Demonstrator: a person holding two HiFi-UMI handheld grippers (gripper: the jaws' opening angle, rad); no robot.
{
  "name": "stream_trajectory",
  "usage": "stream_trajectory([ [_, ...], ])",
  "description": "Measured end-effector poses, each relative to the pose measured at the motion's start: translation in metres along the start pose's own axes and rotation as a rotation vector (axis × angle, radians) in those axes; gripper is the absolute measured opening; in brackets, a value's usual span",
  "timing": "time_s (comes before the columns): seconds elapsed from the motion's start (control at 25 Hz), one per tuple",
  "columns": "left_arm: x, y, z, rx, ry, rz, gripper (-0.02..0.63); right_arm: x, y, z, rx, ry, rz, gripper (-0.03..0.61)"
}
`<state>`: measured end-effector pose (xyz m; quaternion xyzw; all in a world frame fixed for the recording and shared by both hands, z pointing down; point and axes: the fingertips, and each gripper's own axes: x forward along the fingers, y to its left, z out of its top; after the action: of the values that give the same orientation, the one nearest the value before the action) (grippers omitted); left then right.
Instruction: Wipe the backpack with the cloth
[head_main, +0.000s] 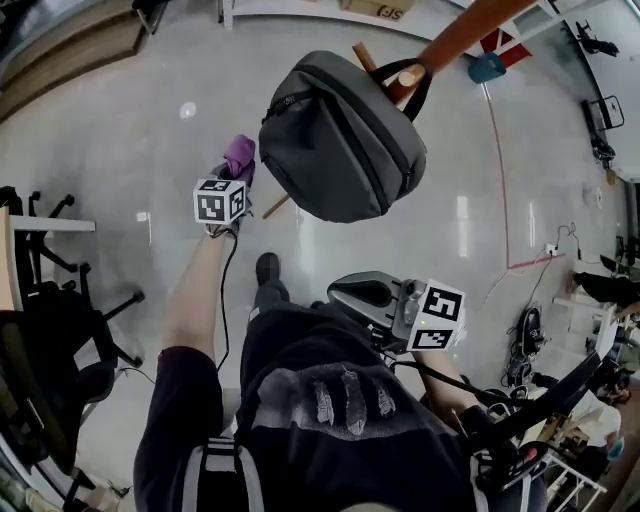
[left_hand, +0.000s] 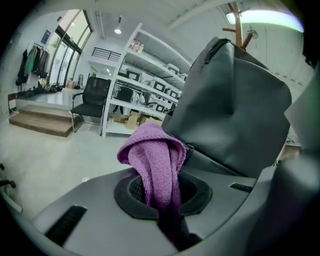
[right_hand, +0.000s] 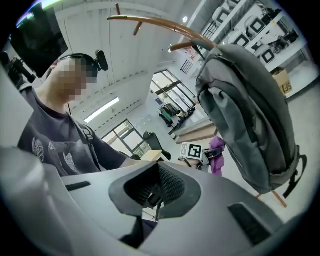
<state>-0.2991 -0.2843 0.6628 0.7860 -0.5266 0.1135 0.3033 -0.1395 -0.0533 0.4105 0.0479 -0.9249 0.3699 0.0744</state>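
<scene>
Purple cloth (left_hand: 156, 162) pinched in left tool (left_hand: 161, 196), lower end hidden; right tool (right_hand: 156, 194) pressed together.

Your left arm (head_main: 192, 300) stretched forward | left gripper (head_main: 236, 172) fingers (left_hand: 100, 210) clamped on the cloth (left_hand: 156, 160) | right arm (head_main: 452, 388) bent, right gripper (head_main: 352, 290) low beside your torso, fingers together, empty

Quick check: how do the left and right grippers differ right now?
The left gripper is shut on the purple cloth; the right gripper is shut with nothing between its jaws. The left gripper is raised beside the hanging backpack; the right gripper is held low near the person's torso. Both carry a marker cube.
</scene>
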Motion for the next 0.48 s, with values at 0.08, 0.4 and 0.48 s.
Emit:
stream_trajectory([
  [0.08, 0.019, 0.002, 0.005, -0.014, 0.01, -0.022, 0.049, 0.004, -0.008, 0.005, 0.027, 0.012, -0.002, 0.003],
  [0.4, 0.048, -0.029, -0.012, 0.003, 0.086, -0.119, 0.049, 0.001, -0.036, 0.027, 0.058, 0.02, 0.003, 0.003],
  [0.48, 0.045, -0.042, -0.019, 0.038, 0.115, -0.143, 0.049, -0.002, -0.041, 0.032, 0.063, 0.005, 0.005, 0.003],
])
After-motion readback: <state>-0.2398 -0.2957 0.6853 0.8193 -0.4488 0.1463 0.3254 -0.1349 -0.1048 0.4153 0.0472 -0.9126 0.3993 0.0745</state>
